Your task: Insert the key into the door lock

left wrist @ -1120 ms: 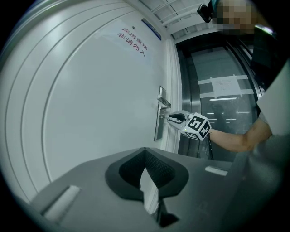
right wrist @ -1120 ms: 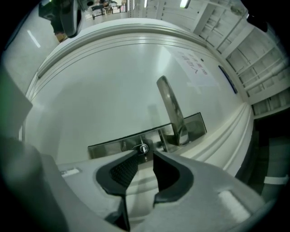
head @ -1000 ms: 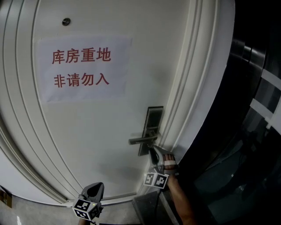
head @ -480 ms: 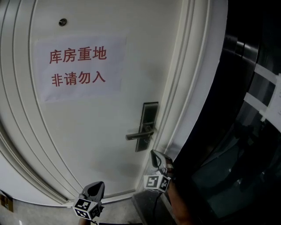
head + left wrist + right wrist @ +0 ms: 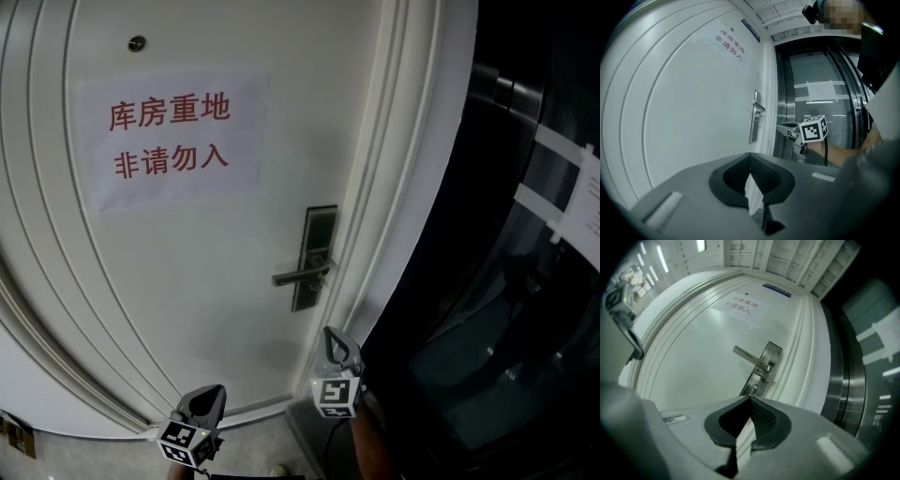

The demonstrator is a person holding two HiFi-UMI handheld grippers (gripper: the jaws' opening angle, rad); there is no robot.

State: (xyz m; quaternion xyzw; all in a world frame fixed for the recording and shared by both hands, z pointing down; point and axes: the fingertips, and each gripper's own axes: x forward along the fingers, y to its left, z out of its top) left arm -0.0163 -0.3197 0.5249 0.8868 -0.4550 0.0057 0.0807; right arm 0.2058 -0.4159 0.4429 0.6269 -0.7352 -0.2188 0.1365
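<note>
White panelled door (image 5: 216, 281) is facing two closed tools: left gripper (image 5: 750, 154), right gripper (image 5: 749, 397). Only the right gripper view is showing the round metal keyhole (image 5: 753, 389), beyond its touching jaws, below the silver lever handle (image 5: 749, 356).

The head view looks steeply down the white door (image 5: 216, 309) from above, at some remove; the left gripper view sits low and farther back, facing along the door toward the right gripper (image 5: 783, 129); the right gripper view looks up from close beneath the handle (image 5: 750, 357); all three share handle and notice (image 5: 169, 139)
</note>
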